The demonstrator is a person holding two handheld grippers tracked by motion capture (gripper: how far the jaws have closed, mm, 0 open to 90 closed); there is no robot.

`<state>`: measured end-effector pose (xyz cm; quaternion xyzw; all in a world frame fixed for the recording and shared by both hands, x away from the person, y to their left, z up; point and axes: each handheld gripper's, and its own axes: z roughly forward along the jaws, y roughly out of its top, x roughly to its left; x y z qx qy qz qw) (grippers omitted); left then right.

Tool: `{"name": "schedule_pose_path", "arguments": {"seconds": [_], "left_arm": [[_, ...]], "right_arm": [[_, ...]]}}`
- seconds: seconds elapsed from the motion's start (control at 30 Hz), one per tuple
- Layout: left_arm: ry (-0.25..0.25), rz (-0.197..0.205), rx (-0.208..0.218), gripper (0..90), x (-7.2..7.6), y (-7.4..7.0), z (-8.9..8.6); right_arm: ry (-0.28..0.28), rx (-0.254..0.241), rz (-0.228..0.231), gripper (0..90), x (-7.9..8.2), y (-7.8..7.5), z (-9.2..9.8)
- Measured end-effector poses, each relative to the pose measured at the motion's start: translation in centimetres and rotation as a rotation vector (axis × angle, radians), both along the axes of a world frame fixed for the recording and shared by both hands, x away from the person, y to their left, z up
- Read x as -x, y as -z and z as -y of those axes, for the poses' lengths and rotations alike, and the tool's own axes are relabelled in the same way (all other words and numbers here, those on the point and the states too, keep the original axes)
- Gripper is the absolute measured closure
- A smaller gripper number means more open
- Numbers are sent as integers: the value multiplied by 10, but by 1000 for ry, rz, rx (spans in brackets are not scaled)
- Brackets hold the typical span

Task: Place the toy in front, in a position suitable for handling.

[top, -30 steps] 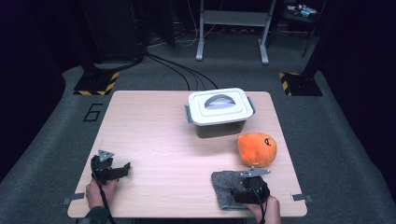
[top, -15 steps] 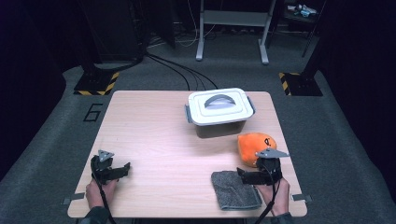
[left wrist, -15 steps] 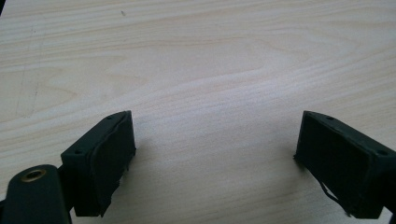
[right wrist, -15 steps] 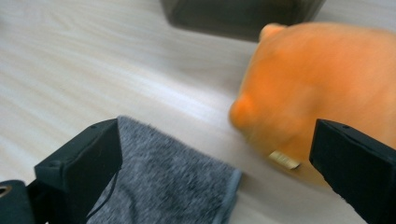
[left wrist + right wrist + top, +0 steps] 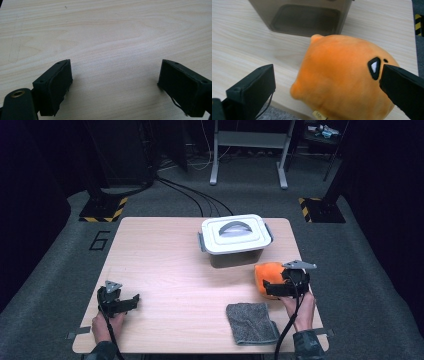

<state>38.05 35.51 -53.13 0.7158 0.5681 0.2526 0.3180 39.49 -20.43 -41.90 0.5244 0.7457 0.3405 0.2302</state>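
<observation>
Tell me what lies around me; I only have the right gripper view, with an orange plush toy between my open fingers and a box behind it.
Observer: The box has a white lid with a grey handle, closed.
Operator: Anything near my hand?
Observer: A grey cloth lies flat on the table, just left of your right hand, nearer the front edge than the orange plush toy.
Operator: And the other gripper?
Observer: The left gripper sits low at the table's front left, fingers open over bare wood, with nothing between them.

The plush toy (image 5: 266, 274) lies right of the lidded box (image 5: 235, 240), with the cloth (image 5: 251, 322) nearer the person.
</observation>
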Motion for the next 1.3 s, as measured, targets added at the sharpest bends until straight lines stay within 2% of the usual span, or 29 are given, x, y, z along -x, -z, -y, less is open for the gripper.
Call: {"name": "schedule_pose_path", "arguments": {"seconds": [0.13,0.17,0.27,0.37,0.5,0.67,0.77,0.9,1.2,1.3], "left_arm": [[0,0,0,115,0,0,0],[0,0,0,115,0,0,0],[1,0,0,115,0,0,0],[1,0,1,115,0,0,0],[0,2,1,115,0,0,0],[-2,5,1,115,0,0,0],[1,0,0,115,0,0,0],[1,-1,0,115,0,0,0],[-2,4,1,115,0,0,0],[-2,5,1,115,0,0,0]], "right_arm": [[42,33,-25,0,-15,7,4],[59,38,-46,2,-19,9,5],[95,32,-81,29,-30,19,9],[96,44,-73,118,-33,24,11],[113,42,-89,223,-32,31,11],[102,25,-99,483,-31,40,10],[98,30,-90,583,-29,39,8],[101,16,-66,649,-26,37,9],[104,2,-17,671,-18,22,6],[83,3,6,671,-14,14,2]]}}
